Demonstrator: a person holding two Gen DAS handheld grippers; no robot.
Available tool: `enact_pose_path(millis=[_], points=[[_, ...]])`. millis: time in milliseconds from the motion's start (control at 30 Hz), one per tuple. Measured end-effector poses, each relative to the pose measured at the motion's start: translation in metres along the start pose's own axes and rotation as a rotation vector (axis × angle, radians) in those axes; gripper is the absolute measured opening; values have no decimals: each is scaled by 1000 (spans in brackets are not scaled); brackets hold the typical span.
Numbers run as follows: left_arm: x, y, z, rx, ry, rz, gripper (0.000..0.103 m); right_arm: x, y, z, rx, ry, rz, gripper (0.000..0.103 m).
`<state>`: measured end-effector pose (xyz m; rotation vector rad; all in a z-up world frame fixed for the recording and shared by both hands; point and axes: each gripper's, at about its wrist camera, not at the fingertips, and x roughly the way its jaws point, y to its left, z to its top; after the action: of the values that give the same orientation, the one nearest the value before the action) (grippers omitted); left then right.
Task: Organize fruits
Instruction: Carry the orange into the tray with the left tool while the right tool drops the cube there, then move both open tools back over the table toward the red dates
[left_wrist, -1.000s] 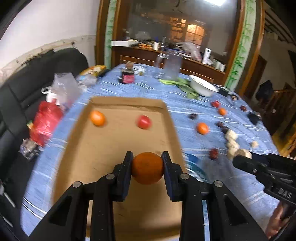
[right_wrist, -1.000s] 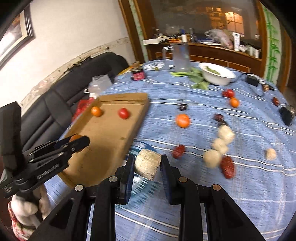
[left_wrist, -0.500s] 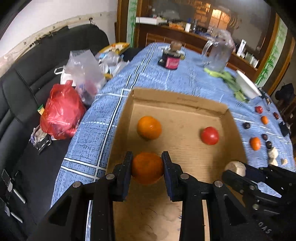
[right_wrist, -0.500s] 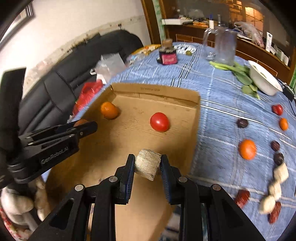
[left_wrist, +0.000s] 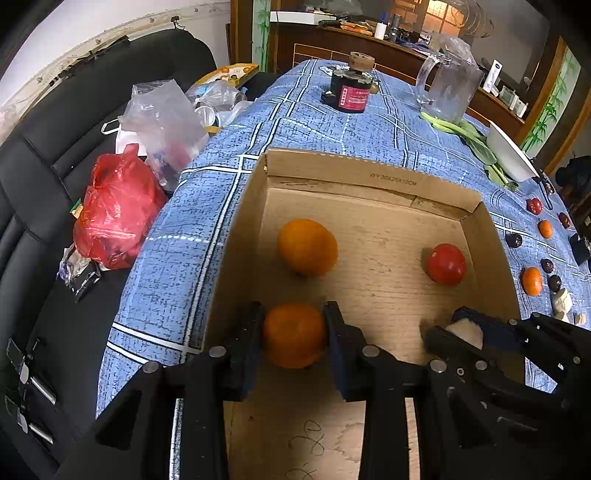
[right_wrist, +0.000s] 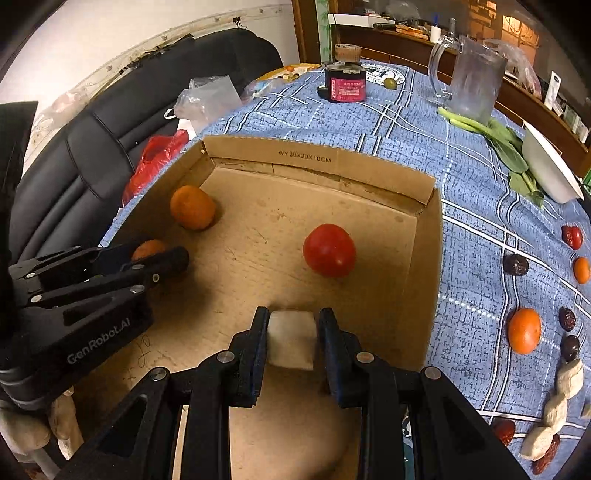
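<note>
Both grippers hang low inside the cardboard box (left_wrist: 369, 177): the left gripper (left_wrist: 294, 334) is clamped on an orange (left_wrist: 294, 334) at the near left, the right gripper (right_wrist: 291, 339) on a pale chunk (right_wrist: 291, 339) at the near right. A good release would come with each piece close to the floor, so neither rolls into the second orange (left_wrist: 307, 246) or the tomato (right_wrist: 329, 250) lying farther in. More fruit (right_wrist: 523, 330) waits on the blue cloth (right_wrist: 480, 229) to the right, beyond the box wall.

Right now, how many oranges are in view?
4: one in the left gripper, one loose in the box, two on the tablecloth. Others may be hidden.
</note>
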<state>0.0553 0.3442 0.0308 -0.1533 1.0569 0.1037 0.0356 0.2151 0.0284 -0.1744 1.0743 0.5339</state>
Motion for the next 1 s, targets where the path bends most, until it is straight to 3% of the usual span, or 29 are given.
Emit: enact_pose_path(millis=[167,433,567,833,1000], points=[[-9,5,1,-27,-14,-38,42,-7,0,-1,-2,-27,6,36],[-66,19,-12,-117,-134,-89,56,-53,-5,-16,28,-143,55,41],[-102,10,-42,-143,-207,-131,61,-88,-20,-45,97,-220,96,53],[-145,-34,-106,-142,-279,-231,66,-152,-56,-135,220,-346,44,54],[-166,-73,-127,-68,-291,-255,66,-185,-89,-190,347,-391,1,55]])
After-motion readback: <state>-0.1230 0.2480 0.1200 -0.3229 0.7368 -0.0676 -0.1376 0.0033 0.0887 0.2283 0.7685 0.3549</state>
